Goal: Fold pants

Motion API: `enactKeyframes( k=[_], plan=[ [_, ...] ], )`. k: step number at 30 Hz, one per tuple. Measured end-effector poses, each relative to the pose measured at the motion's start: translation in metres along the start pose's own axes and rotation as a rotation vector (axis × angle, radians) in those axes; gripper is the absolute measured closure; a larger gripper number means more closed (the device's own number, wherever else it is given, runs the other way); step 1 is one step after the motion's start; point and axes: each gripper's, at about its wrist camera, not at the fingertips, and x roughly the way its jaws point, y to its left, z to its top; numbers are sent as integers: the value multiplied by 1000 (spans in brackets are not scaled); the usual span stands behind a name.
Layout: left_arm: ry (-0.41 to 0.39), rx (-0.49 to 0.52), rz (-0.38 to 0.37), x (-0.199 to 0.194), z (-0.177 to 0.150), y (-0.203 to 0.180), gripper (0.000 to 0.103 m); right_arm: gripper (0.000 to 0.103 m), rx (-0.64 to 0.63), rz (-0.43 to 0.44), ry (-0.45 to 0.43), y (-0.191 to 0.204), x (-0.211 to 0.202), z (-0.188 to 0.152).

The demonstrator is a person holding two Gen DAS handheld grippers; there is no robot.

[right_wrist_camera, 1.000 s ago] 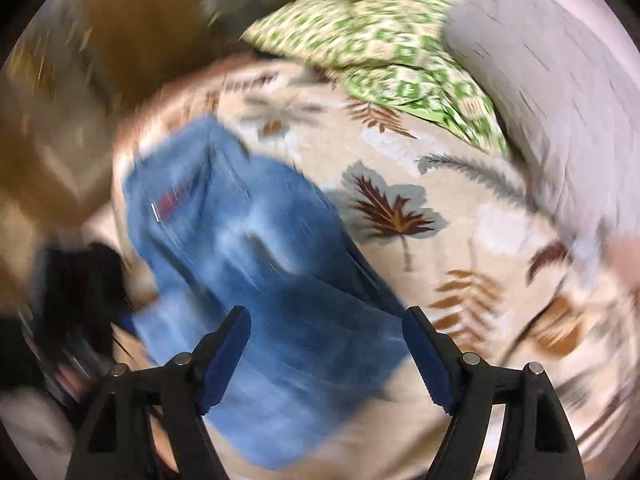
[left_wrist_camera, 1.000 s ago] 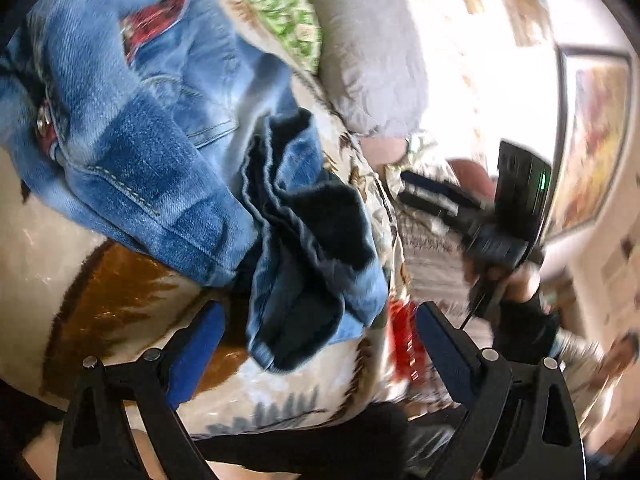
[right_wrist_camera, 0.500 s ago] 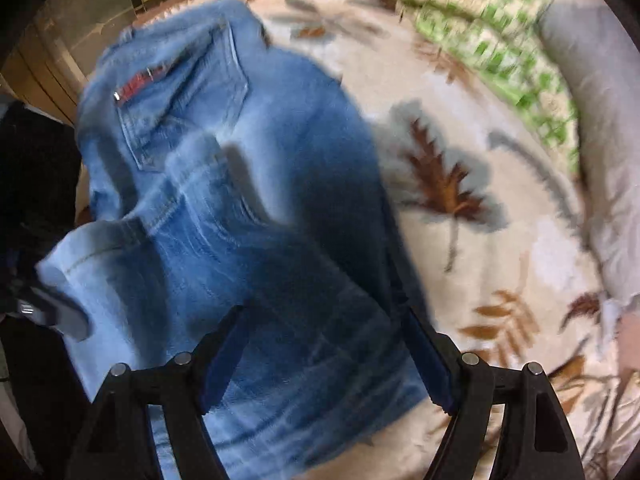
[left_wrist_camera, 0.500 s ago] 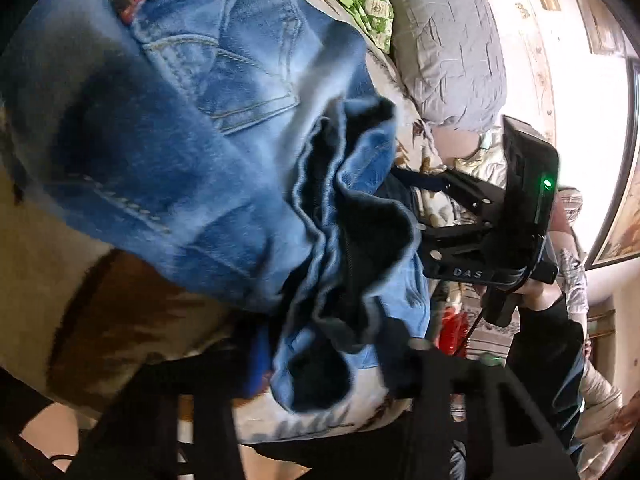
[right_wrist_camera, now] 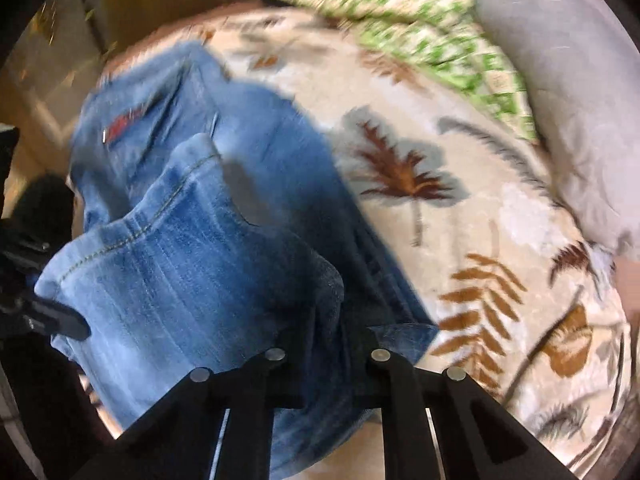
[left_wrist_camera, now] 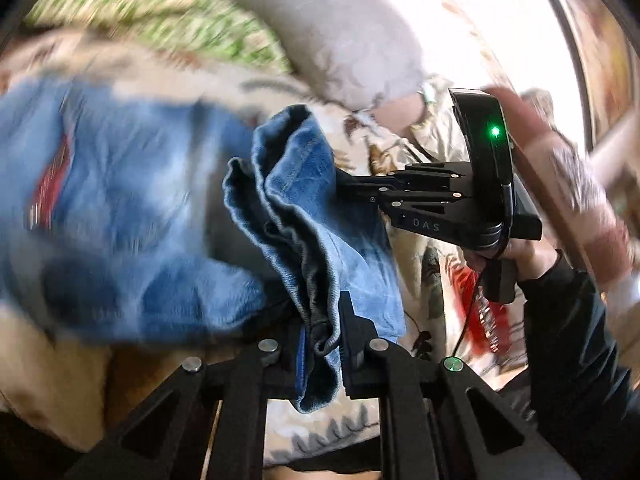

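Jeans [right_wrist_camera: 192, 264] lie on the leaf blanket [right_wrist_camera: 460, 240], waist end toward the green pillow [right_wrist_camera: 400, 8]. The hem end is pinched by both claws: left gripper [left_wrist_camera: 322, 344] closing on bunched denim, right gripper [right_wrist_camera: 340, 336] clamped tight on it, presumably so the legs can be carried over toward the waist.

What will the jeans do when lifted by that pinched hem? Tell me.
The jeans will probably sag and trail: the denim bunches in soft folds between the closing left tongs. Likely weighty, being thick and layered.
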Motion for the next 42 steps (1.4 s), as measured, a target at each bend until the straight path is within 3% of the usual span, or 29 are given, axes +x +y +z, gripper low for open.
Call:
enactKeyframes(
  k=[4, 8, 12, 17, 21, 24, 27, 29, 30, 31, 33, 35, 37, 40, 42],
  plan=[
    [-6, 63, 9, -9, 17, 2, 90, 93, 133, -30, -97, -22, -29, -10],
    [54, 1, -79, 4, 29, 2, 90, 93, 256, 0, -147, -37, -36, -15],
    [87, -15, -66, 13, 18, -4, 89, 93, 223, -4, -103, -27, -22, -9],
    [142, -149, 18, 52, 7, 44, 89, 93, 218, -39, 10, -16, 22, 0],
    [135, -193, -36, 59, -2, 63, 90, 94, 232, -63, 72, -16, 50, 1],
    [132, -164, -13, 58, -3, 58, 89, 93, 238, -66, 73, -16, 53, 2],
    [121, -177, -42, 54, -1, 54, 86, 90, 240, -69, 60, -17, 49, 1],
    [119, -194, -79, 47, -5, 53, 72, 84, 251, -72, 50, -17, 41, -3],
    [117, -190, -96, 42, -6, 50, 50, 72, 258, -83, 49, -18, 37, -5],
    [112, -181, -112, 35, -9, 46, 27, 53, 261, -85, 48, -18, 34, -7],
    [95, -152, -89, 20, -11, 36, 7, 31, 268, -79, 22, -19, 23, -11],
    [76, -124, -63, 4, -8, 28, 7, 31, 272, -77, -12, -17, 8, -16],
    [70, -114, -90, -7, 0, 23, 6, 31, 282, -78, -45, -15, -5, -22],
    [61, -156, -108, -9, 24, 31, 6, 31, 302, -73, -86, -12, -20, -29],
    [105, -208, -120, 5, 39, 45, 6, 31, 311, -59, -103, -9, -27, -34]
  ],
)
